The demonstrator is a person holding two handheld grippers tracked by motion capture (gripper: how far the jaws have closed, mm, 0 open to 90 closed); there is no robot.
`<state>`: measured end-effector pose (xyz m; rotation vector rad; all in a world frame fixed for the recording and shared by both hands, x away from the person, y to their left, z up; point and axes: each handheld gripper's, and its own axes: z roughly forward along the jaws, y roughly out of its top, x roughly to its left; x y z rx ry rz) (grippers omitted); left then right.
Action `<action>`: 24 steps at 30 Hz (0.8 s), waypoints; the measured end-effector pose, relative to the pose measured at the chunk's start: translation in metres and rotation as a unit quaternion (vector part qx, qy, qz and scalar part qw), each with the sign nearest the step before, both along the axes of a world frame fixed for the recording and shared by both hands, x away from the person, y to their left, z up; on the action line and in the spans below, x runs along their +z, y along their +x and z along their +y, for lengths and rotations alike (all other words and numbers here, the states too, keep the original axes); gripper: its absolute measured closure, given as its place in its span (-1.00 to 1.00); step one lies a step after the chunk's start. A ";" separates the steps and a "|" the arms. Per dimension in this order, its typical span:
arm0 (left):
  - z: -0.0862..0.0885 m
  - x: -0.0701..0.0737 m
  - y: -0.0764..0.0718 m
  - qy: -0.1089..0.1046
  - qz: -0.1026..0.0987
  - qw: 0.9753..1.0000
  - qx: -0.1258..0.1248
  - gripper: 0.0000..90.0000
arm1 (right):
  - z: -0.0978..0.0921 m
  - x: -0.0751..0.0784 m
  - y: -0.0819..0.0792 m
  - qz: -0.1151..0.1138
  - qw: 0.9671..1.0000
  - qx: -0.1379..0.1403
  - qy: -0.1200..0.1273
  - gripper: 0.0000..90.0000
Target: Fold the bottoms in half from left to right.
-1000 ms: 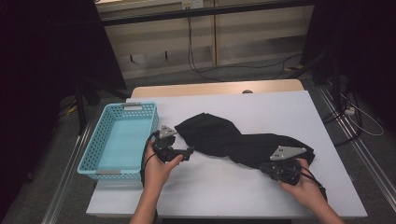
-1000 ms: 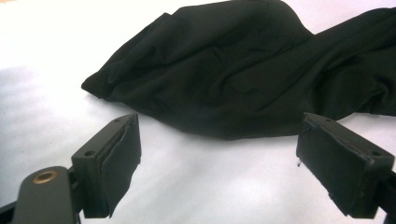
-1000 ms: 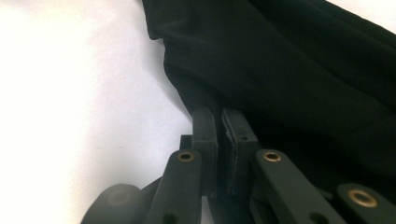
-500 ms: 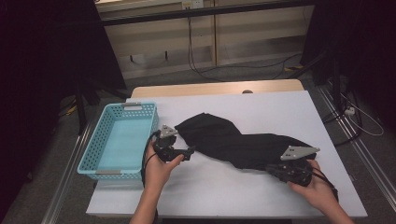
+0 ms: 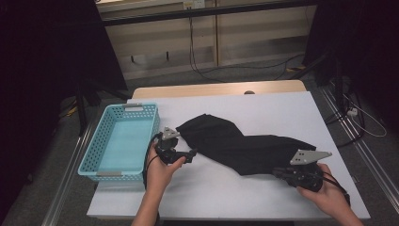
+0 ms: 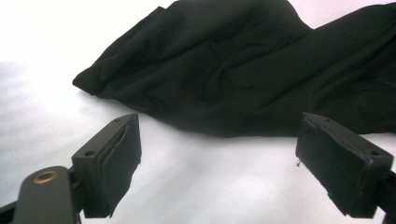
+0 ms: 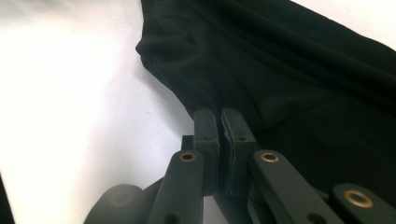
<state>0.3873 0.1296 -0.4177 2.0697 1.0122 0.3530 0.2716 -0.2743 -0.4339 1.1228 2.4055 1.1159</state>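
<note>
High view: a soft black cloth (image 5: 244,143), creased into long folds, lies slantwise across the smooth white table (image 5: 263,106). The left gripper (image 6: 219,154) has its blocky rubber-faced jaws spread wide with nothing between them; the cloth's rounded end lies just beyond their tips. The right gripper (image 7: 220,123) has its jaws pressed together at the cloth's near edge; whether fabric is pinched between them I cannot tell. A turquoise perforated plastic basket (image 5: 101,160) sits beside the left gripper.

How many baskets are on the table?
1. The blue basket sits at the left edge of the white table, beside the left gripper and left of the black cloth. It looks empty.
</note>
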 end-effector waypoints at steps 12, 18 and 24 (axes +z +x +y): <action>0.002 0.000 0.001 0.001 -0.002 1.000 0.004 -0.68 | -0.004 -0.009 -0.009 0.003 1.000 0.008 -0.027 0.65; -0.001 0.000 0.000 0.003 -0.001 1.000 0.000 -0.68 | 0.012 -0.004 -0.006 -0.022 1.000 -0.003 -0.016 0.30; -0.003 -0.002 -0.001 0.006 0.000 1.000 -0.005 -0.68 | 0.033 -0.005 0.006 -0.030 0.999 -0.008 -0.015 0.07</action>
